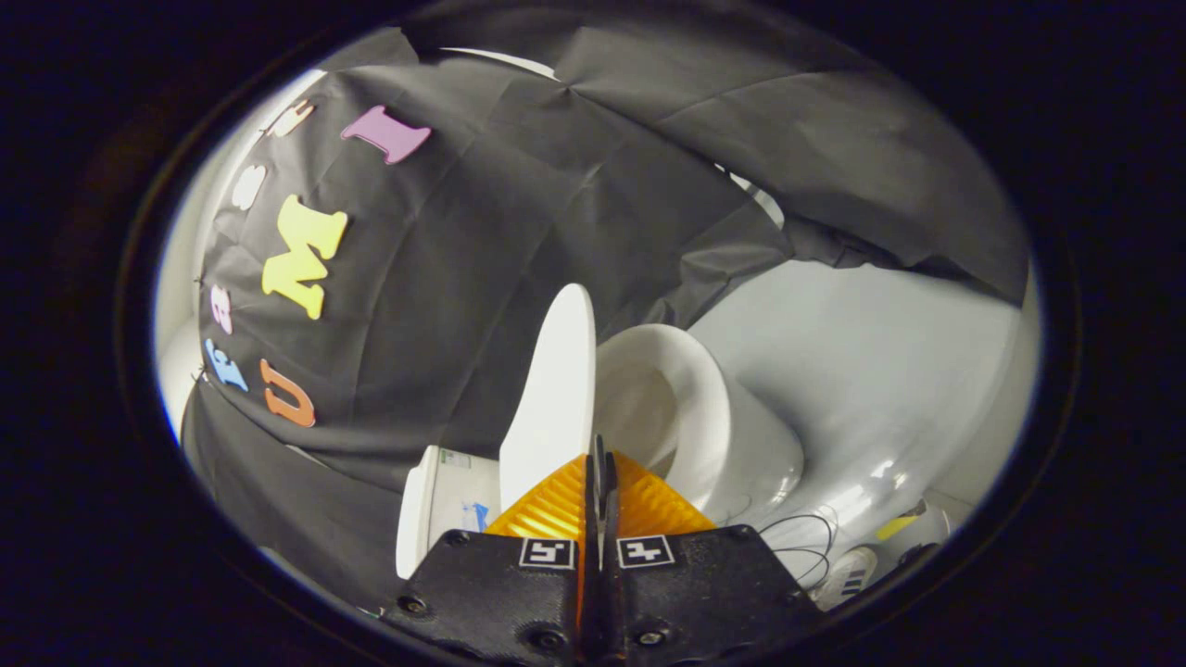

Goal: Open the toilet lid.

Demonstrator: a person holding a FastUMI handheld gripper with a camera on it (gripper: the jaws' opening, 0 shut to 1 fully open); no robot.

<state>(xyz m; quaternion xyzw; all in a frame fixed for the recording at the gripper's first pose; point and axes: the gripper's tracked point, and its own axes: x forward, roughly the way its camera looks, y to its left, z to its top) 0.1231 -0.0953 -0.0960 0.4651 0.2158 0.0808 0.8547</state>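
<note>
From where I stand, going left to right: the cistern [435, 505] sits low against the booth's black cloth wall, a pale box with a small label on its side, and just beside it the toilet lid [556, 389] stands raised on edge, a thin white slab rising from right ahead of the gripper [600, 463]. The jaws are drawn together with barely a slit between them, and nothing that I can make out is pinched there; the lid's lower edge lies close in front of the tips, touching or not I cannot tell. To the right of the lid the seat and bowl [686, 398] lie open to view, glossy white. Further right a shoe [848, 574] and some thin dark cable [801, 542] rest on the pale floor. The lid looks like light, rigid moulded plastic, smooth and slippery, swinging on a hinge by the cistern; I judge it best taken or pushed at its free rim, far from the hinge, and eased gently so it neither slams nor drops back
</note>
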